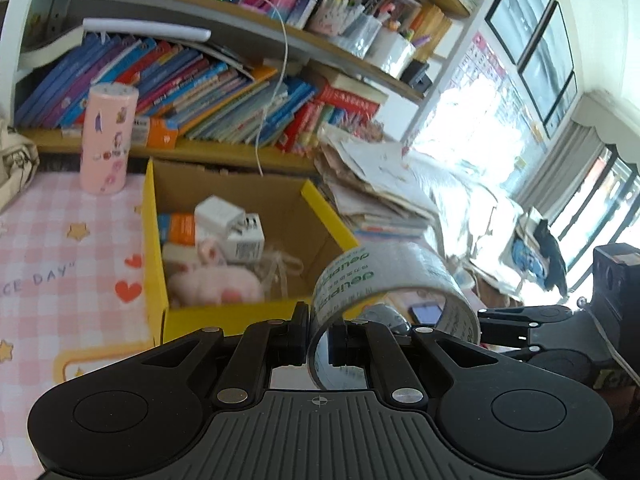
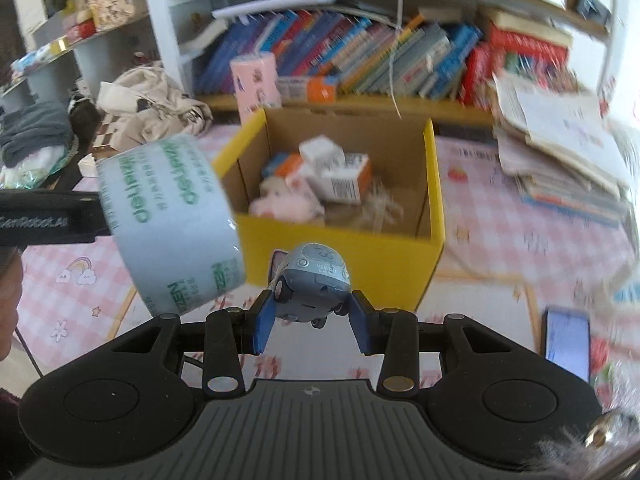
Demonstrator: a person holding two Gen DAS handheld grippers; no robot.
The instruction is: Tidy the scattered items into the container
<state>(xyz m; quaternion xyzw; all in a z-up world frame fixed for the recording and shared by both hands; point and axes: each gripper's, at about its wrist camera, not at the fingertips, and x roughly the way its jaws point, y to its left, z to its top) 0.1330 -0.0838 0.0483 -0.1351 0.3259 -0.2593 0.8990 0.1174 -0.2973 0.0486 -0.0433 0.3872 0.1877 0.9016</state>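
My left gripper [image 1: 320, 334] is shut on the wall of a clear tape roll [image 1: 384, 276] with green lettering, held in the air near the front right corner of the yellow cardboard box [image 1: 154, 240]. The same tape roll [image 2: 172, 220] shows at the left of the right wrist view. My right gripper [image 2: 312, 320] is shut on a small grey-blue toy car [image 2: 314, 280], just in front of the box [image 2: 360, 252]. Inside the box lie a white charger [image 1: 234, 228], small orange and white cartons [image 2: 344, 180] and a pink plush toy [image 1: 216, 284].
A pink cylinder [image 1: 106, 140] stands behind the box on the pink checked cloth [image 1: 60, 260]. A phone [image 2: 566, 340] lies at the right. Stacked papers [image 2: 560, 148] pile up at the right, a bookshelf [image 2: 360, 56] runs behind, and bags [image 2: 148, 108] sit at the left.
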